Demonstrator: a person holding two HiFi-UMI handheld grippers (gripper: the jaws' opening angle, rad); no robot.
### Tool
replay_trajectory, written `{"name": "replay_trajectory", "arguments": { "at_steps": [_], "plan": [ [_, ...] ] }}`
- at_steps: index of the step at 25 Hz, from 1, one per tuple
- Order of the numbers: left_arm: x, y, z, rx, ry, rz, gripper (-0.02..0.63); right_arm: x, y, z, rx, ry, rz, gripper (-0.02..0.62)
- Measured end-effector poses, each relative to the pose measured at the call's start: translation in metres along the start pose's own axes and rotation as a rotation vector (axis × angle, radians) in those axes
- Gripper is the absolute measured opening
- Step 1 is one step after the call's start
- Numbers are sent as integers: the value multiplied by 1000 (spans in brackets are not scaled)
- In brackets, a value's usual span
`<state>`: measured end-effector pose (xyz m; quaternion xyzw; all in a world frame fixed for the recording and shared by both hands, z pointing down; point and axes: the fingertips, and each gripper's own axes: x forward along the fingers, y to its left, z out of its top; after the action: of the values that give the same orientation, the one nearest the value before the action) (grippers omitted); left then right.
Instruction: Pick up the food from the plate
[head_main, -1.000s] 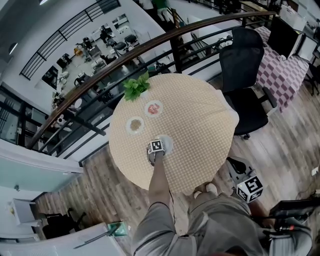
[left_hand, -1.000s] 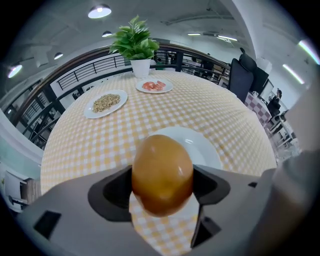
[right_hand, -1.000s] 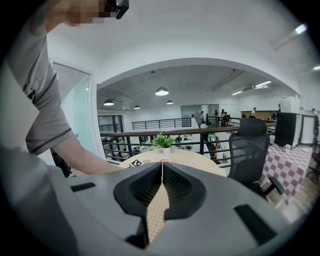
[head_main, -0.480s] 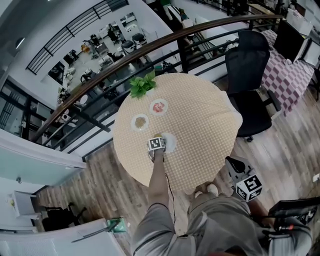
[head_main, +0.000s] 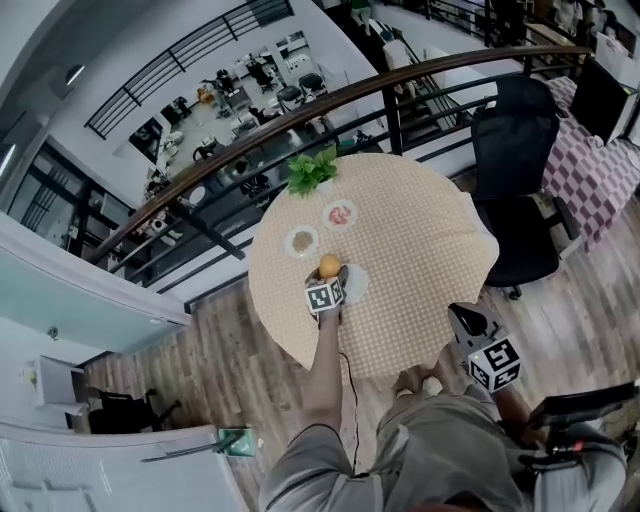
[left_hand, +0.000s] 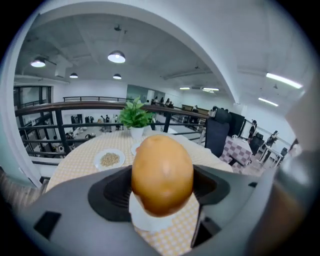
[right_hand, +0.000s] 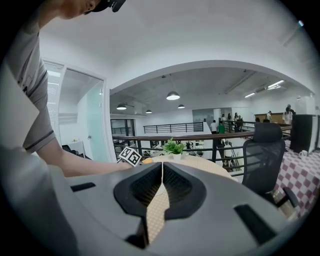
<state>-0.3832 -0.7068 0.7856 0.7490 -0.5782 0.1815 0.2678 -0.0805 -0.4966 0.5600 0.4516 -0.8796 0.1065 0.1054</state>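
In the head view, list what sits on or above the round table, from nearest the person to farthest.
orange food → plate of grains → plate of red food → potted plant

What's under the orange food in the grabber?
A white plate on the checked tablecloth shows just below the orange food. The food hides the plate's middle, so that part cannot be seen.
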Motion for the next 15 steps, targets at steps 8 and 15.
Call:
{"name": "replay_trajectory", "arguments": {
  "at_steps": [8, 15],
  "plan": [
    [-126, -62, 57, 36, -296, -37, 359, 9, 12, 14, -34, -41, 89, 15],
    [-256, -115, 81, 67, -528, -51, 359, 14, 34, 24, -53, -77, 177, 15]
  ]
}}
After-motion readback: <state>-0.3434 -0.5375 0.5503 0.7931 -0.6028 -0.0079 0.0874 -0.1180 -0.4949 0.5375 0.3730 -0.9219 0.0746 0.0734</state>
